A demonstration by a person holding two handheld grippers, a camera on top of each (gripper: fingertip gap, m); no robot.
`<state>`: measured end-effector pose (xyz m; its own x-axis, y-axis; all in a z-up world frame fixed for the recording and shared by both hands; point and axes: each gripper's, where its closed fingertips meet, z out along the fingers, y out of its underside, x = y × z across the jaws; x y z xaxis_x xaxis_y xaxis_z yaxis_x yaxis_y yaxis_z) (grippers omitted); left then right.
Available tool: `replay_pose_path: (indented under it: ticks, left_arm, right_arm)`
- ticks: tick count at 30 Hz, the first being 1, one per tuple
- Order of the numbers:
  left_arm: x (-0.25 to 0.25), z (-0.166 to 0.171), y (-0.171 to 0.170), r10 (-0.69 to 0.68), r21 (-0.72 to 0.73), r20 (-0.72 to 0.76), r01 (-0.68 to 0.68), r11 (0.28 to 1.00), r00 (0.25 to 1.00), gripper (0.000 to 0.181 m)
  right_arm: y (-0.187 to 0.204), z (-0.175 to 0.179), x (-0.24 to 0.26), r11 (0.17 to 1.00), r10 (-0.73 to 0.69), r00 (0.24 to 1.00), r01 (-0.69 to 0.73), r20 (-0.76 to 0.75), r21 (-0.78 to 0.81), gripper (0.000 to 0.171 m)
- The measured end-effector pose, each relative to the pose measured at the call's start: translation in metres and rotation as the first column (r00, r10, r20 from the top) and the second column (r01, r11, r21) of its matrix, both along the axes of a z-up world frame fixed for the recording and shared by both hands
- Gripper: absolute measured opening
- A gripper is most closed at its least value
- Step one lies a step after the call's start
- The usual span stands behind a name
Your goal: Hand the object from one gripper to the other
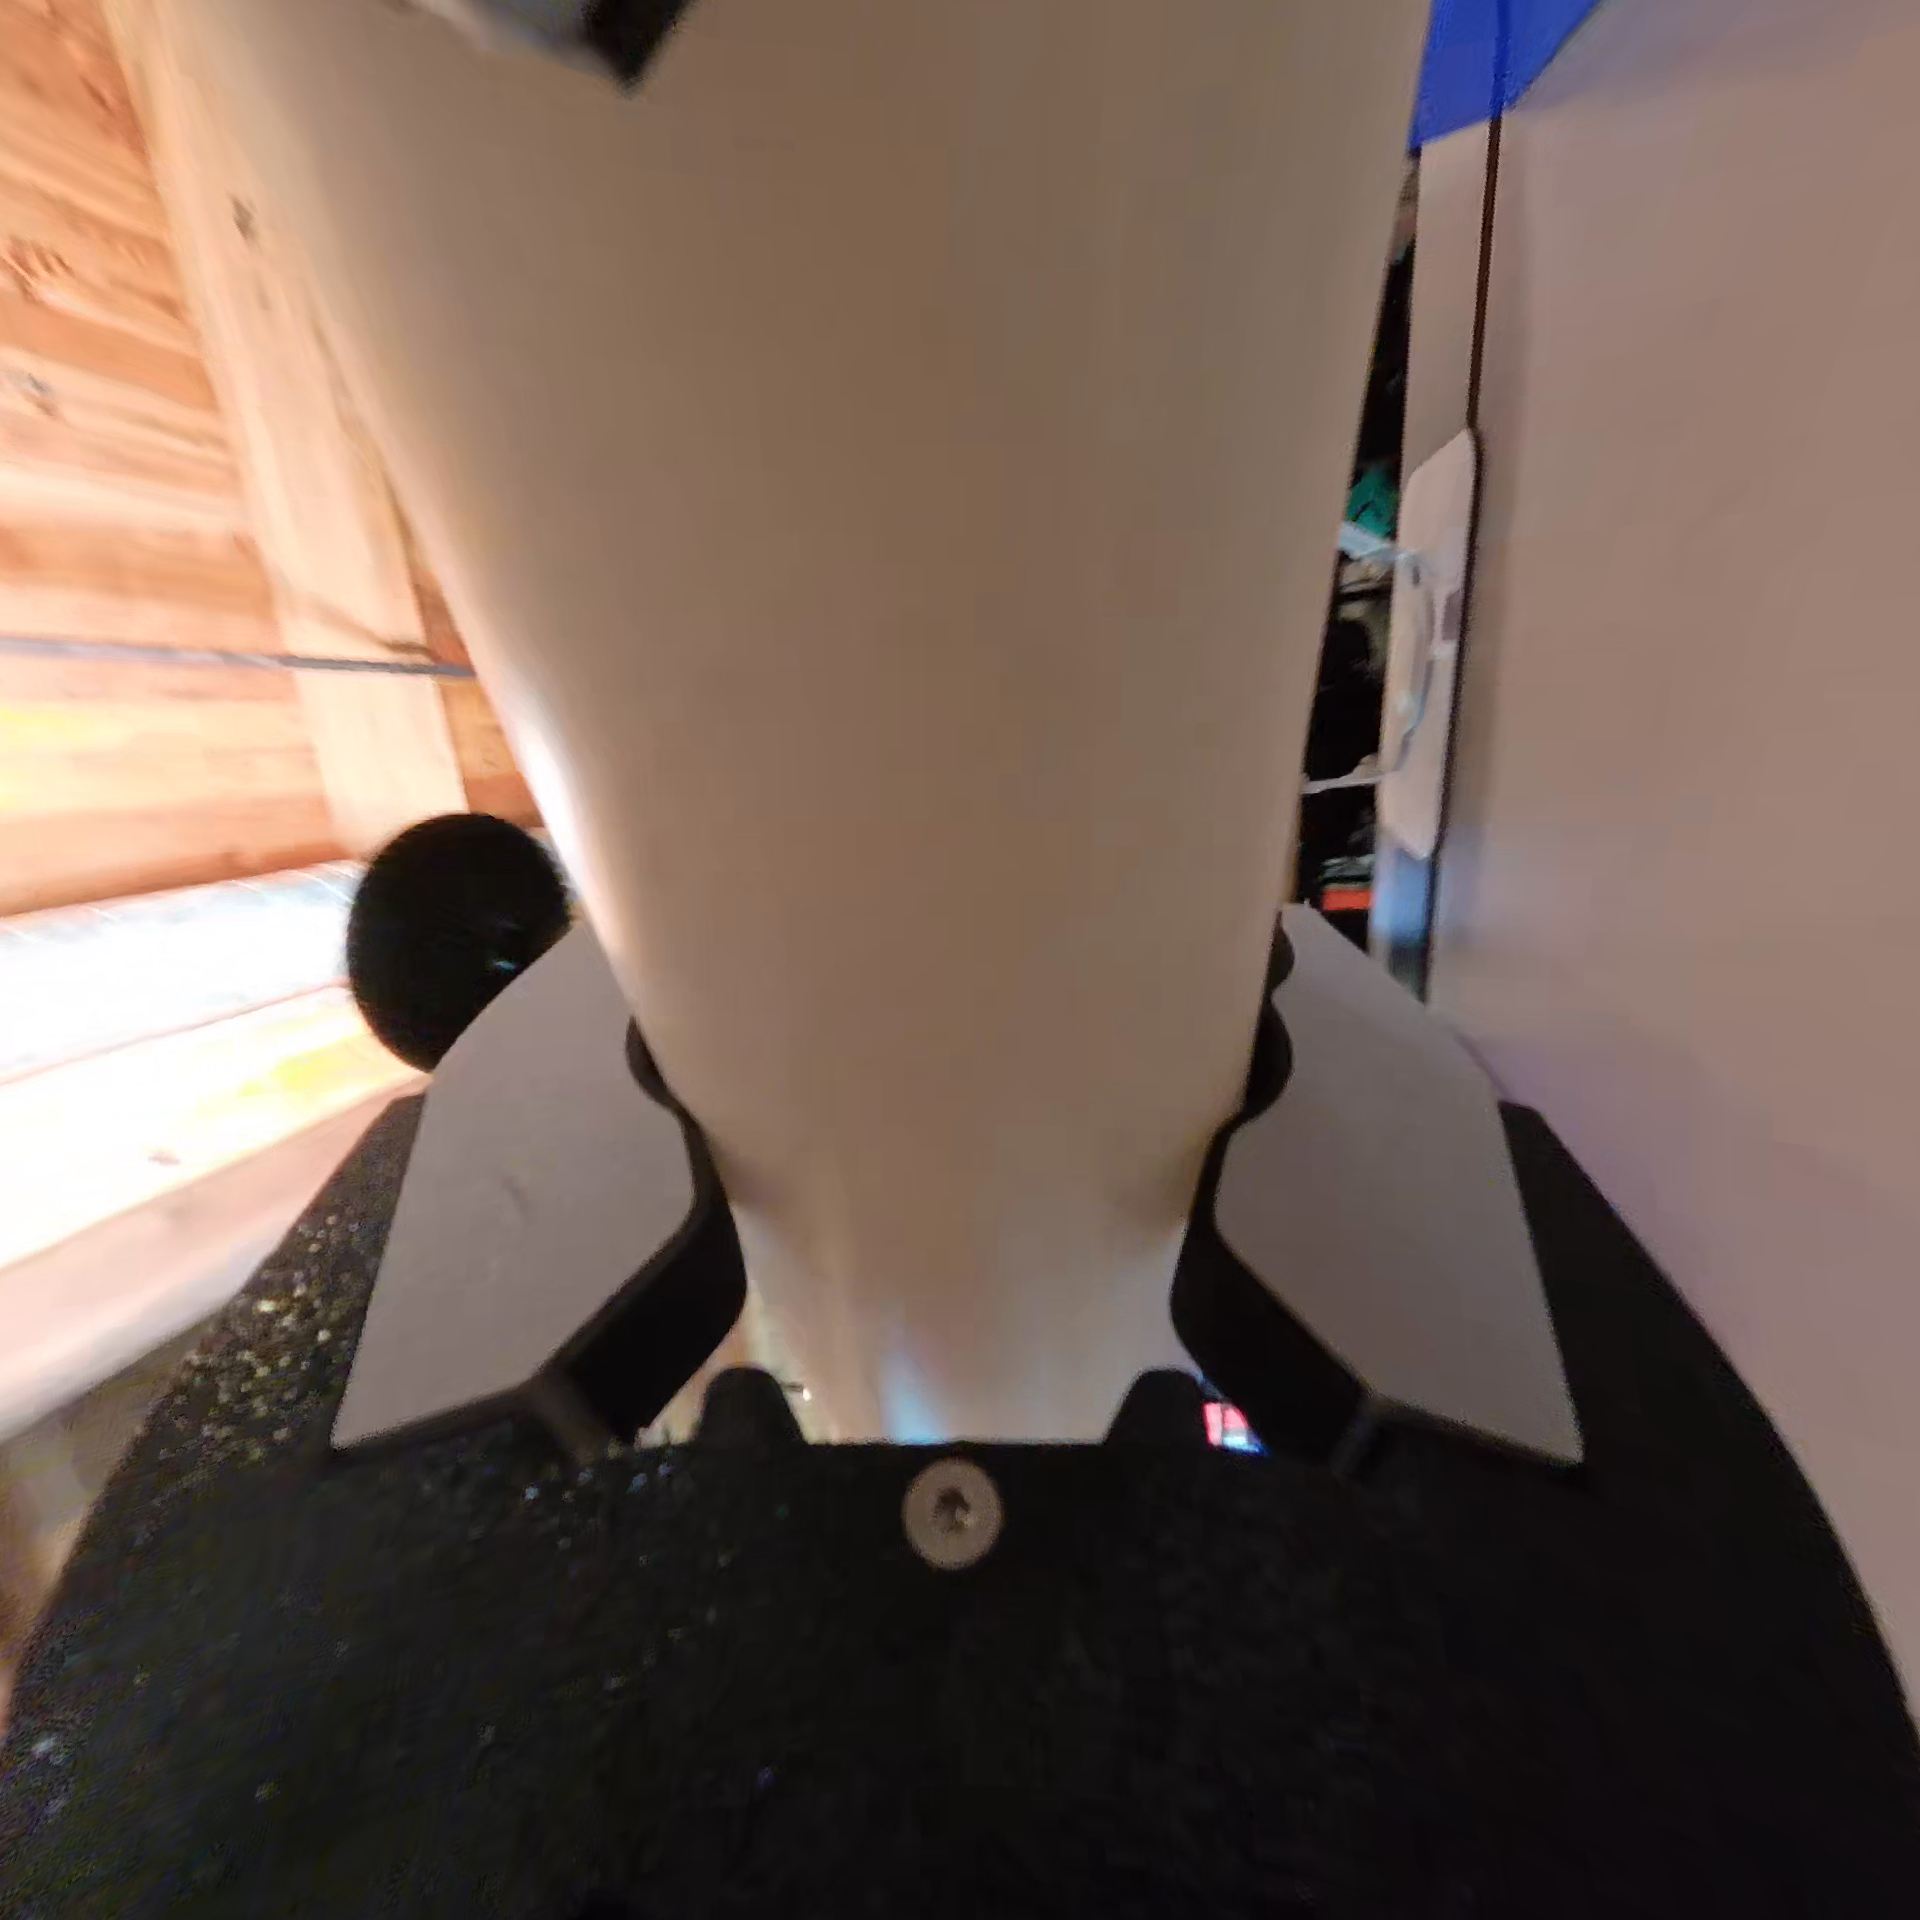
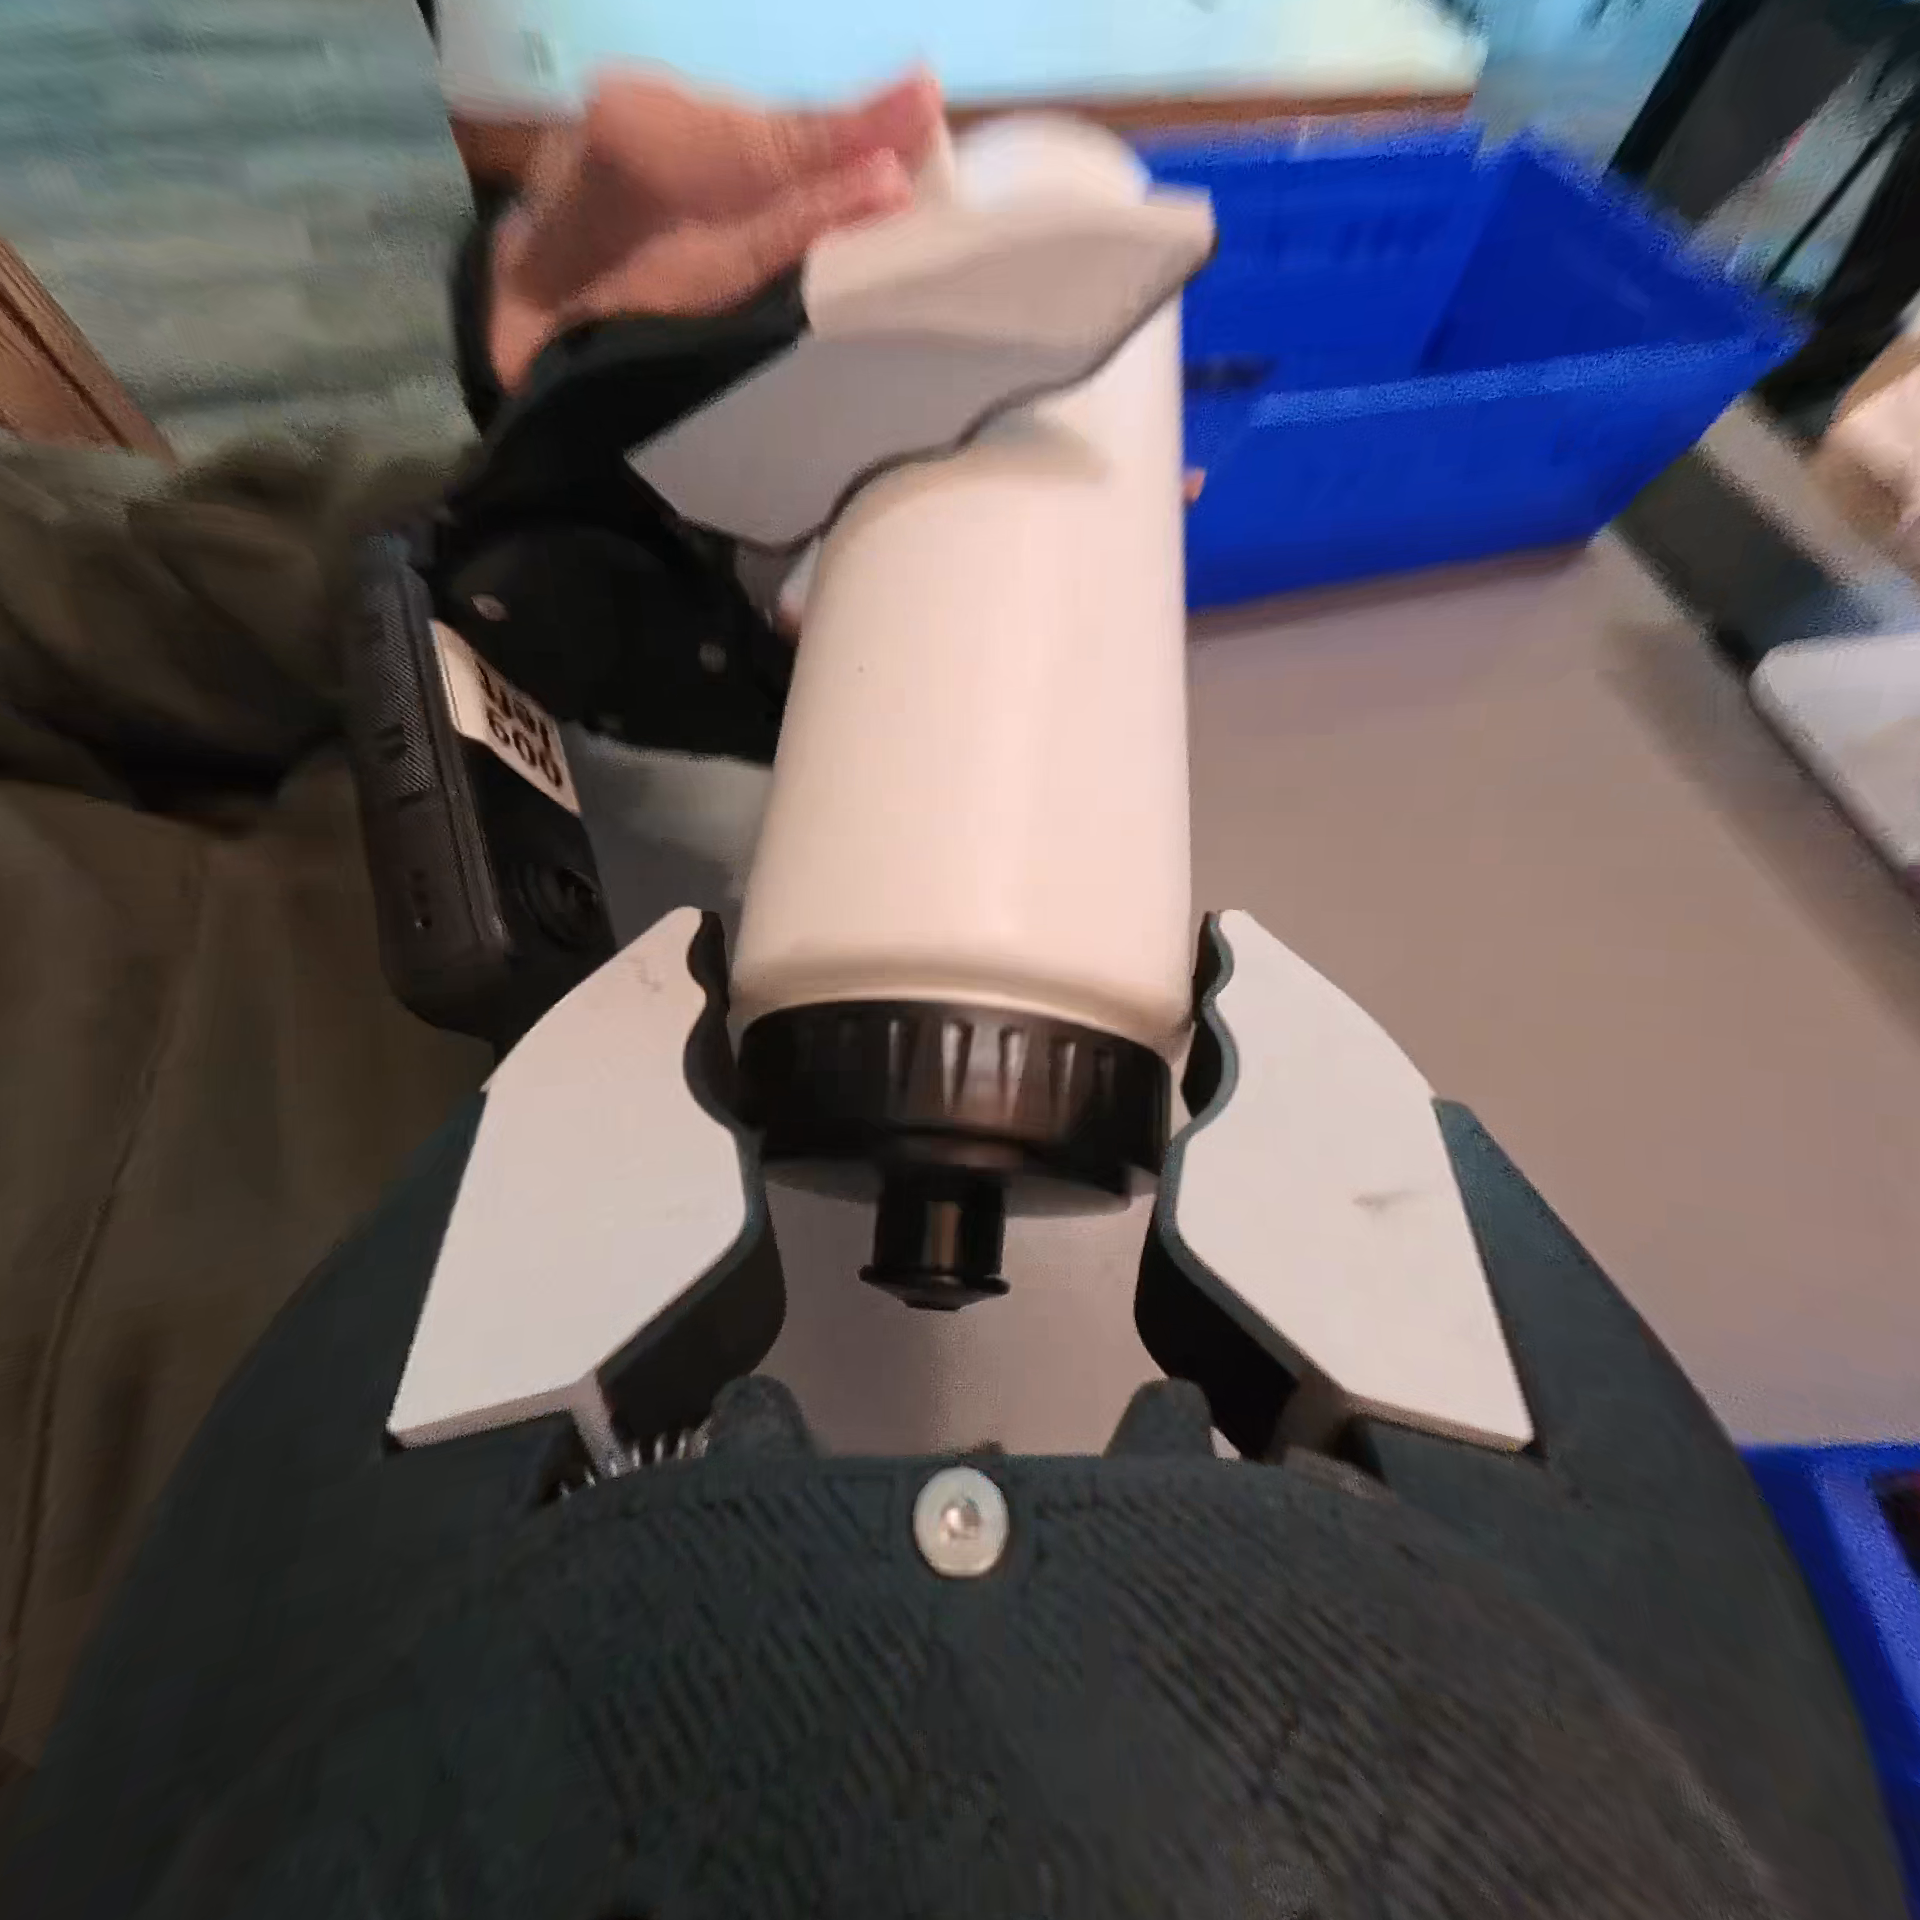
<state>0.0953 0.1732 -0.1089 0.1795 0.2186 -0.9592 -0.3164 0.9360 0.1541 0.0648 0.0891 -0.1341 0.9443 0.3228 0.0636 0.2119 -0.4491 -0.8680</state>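
Observation:
A white bottle (image 2: 987,675) with a black ribbed cap (image 2: 945,1081) and spout is held in the air between both grippers. My right gripper (image 2: 961,935) is closed on the bottle's cap end, with both fingers against its sides. The left gripper (image 2: 997,353) shows farther off in the right wrist view, clamped on the bottle's far end. In the left wrist view the bottle (image 1: 935,520) fills the middle, and my left gripper (image 1: 940,945) is shut on its narrow lower part.
A person's hand (image 2: 707,208) holds the left gripper. A blue bin (image 2: 1455,416) stands on the grey table (image 2: 1455,935) behind, and another blue bin (image 2: 1829,1558) is at the lower right. A wooden wall (image 1: 156,520) and a white panel (image 1: 1714,623) flank the left wrist view. My right fingertips sit around 9 cm from my left ones.

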Motion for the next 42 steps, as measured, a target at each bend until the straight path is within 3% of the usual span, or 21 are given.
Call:
replay_pose_path:
  ticks: [4,6,8,11,13,17,18,23,24,26,28,31,34,37,40,42]
  left_arm:
    - [-0.002,0.003,0.013,-0.063,-0.272,-0.034,0.052,0.961,0.997,0.105]
    - [-0.003,-0.002,0.011,-0.178,-0.503,-0.072,0.119,0.856,0.981,0.105]
    - [-0.006,-0.007,-0.006,-0.370,-0.748,-0.072,0.195,0.634,0.926,0.105]
    - [-0.027,-0.012,-0.061,-0.729,-0.965,-0.022,0.177,0.195,0.684,0.105]
    - [-0.045,-0.019,-0.088,-0.852,-0.993,-0.021,0.088,0.078,0.523,0.106]
    - [-0.066,-0.037,-0.114,-0.941,-0.999,-0.051,-0.001,0.054,0.333,0.106]
    - [-0.065,-0.039,-0.115,-0.945,-0.999,-0.035,-0.017,0.031,0.324,0.105]
    - [-0.070,-0.033,-0.116,-0.954,-0.999,0.041,-0.018,-0.048,0.297,0.105]
    - [-0.076,-0.027,-0.118,-0.959,-0.996,0.079,-0.027,-0.089,0.272,0.104]
    - [-0.099,-0.018,-0.122,-0.978,-0.983,0.138,-0.100,-0.155,0.153,0.091]
    - [-0.120,-0.013,-0.122,-0.983,-0.966,0.179,-0.179,-0.185,0.051,0.092]
    - [-0.133,-0.012,-0.120,-0.972,-0.941,0.233,-0.259,-0.220,-0.020,0.101]
    - [-0.139,-0.021,-0.126,-0.968,-0.920,0.239,-0.339,-0.199,-0.081,0.104]
    - [-0.141,-0.043,-0.132,-0.980,-0.923,0.152,-0.372,-0.095,-0.125,0.099]
    - [-0.139,-0.050,-0.136,-0.973,-0.917,0.170,-0.386,-0.098,-0.158,0.097]
    - [-0.135,-0.052,-0.135,-0.975,-0.911,0.168,-0.400,-0.096,-0.148,0.097]
  right_arm:
    - [-0.012,0.050,-0.004,0.950,0.040,0.988,-0.085,0.152,0.300,0.088]
    - [-0.022,0.066,-0.008,0.908,0.049,0.971,-0.140,0.232,0.395,0.094]
    - [-0.027,0.076,-0.013,0.863,0.069,0.965,-0.185,0.254,0.470,0.098]
    - [-0.021,0.082,-0.025,0.819,0.140,0.980,-0.196,0.143,0.540,0.100]
    - [-0.009,0.082,-0.037,0.803,0.175,0.980,-0.196,0.091,0.563,0.103]
    - [0.009,0.071,-0.068,0.802,0.264,0.963,-0.248,0.050,0.543,0.105]
    - [0.009,0.070,-0.074,0.789,0.289,0.955,-0.275,0.062,0.550,0.089]
    - [0.011,0.073,-0.077,0.807,0.293,0.956,-0.260,0.022,0.530,0.088]
    - [0.006,0.076,-0.081,0.787,0.333,0.943,-0.289,0.020,0.544,0.088]
    - [-0.011,0.082,-0.094,0.716,0.458,0.888,-0.394,0.037,0.576,0.088]
    - [-0.026,0.086,-0.101,0.654,0.548,0.835,-0.459,0.042,0.601,0.088]
    - [-0.041,0.095,-0.105,0.539,0.622,0.779,-0.496,0.075,0.681,0.088]
    - [-0.047,0.096,-0.106,0.470,0.671,0.737,-0.504,0.076,0.725,0.088]
    - [-0.047,0.100,-0.105,0.429,0.693,0.718,-0.481,0.064,0.764,0.088]
    - [-0.041,0.099,-0.101,0.467,0.692,0.722,-0.465,0.017,0.752,0.089]
    - [-0.033,0.097,-0.091,0.542,0.636,0.771,-0.430,-0.018,0.722,0.089]
